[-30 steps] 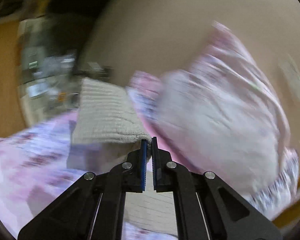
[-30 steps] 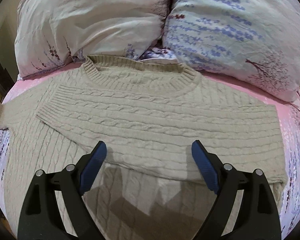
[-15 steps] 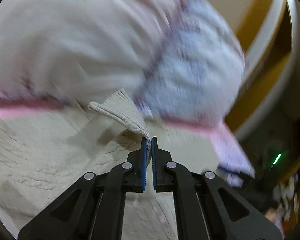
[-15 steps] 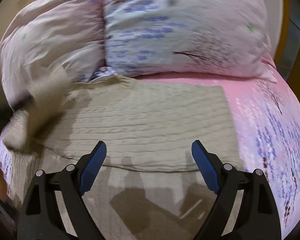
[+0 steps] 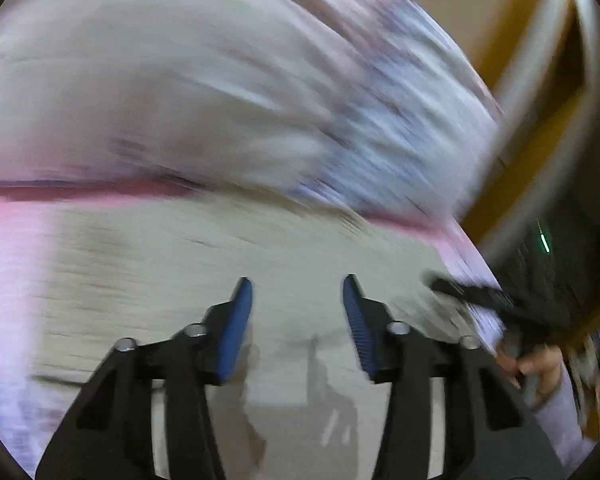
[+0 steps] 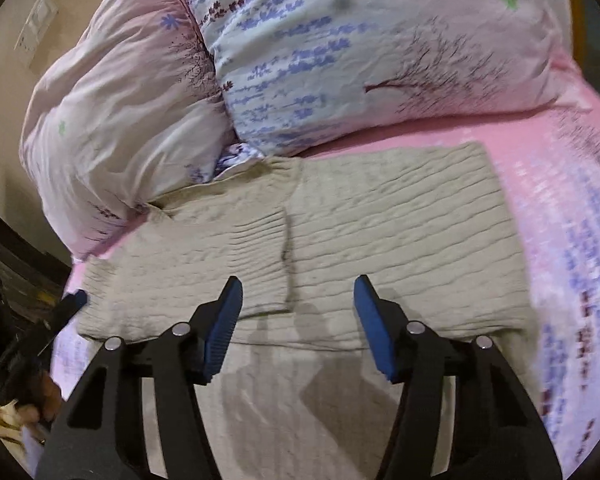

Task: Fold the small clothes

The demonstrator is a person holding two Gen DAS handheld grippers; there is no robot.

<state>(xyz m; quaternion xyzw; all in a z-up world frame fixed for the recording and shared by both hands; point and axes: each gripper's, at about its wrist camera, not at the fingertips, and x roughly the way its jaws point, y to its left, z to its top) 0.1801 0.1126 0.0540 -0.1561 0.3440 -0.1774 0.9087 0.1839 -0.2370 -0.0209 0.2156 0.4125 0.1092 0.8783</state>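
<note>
A beige cable-knit sweater [image 6: 380, 240] lies flat on the pink bed sheet [image 6: 560, 184], both sleeves folded across its chest; the left sleeve's cuff [image 6: 260, 248] lies near the middle. My right gripper [image 6: 298, 300] is open and empty, hovering above the sweater's lower half. My left gripper [image 5: 298, 304] is open and empty above the sweater [image 5: 160, 264], in a motion-blurred view. The left gripper also shows at the right wrist view's left edge [image 6: 66, 308], and the right gripper at the right of the left wrist view [image 5: 480, 296].
Two floral pillows, one pink [image 6: 112, 112] and one pale blue [image 6: 360, 52], lie against the sweater's collar at the head of the bed. A wooden bed frame [image 5: 540, 140] and dark furniture stand beyond the right side.
My left gripper carried the sleeve cuff across the sweater, let it go and opened. The sleeve now lies folded on the chest. My right gripper has swung to the right.
</note>
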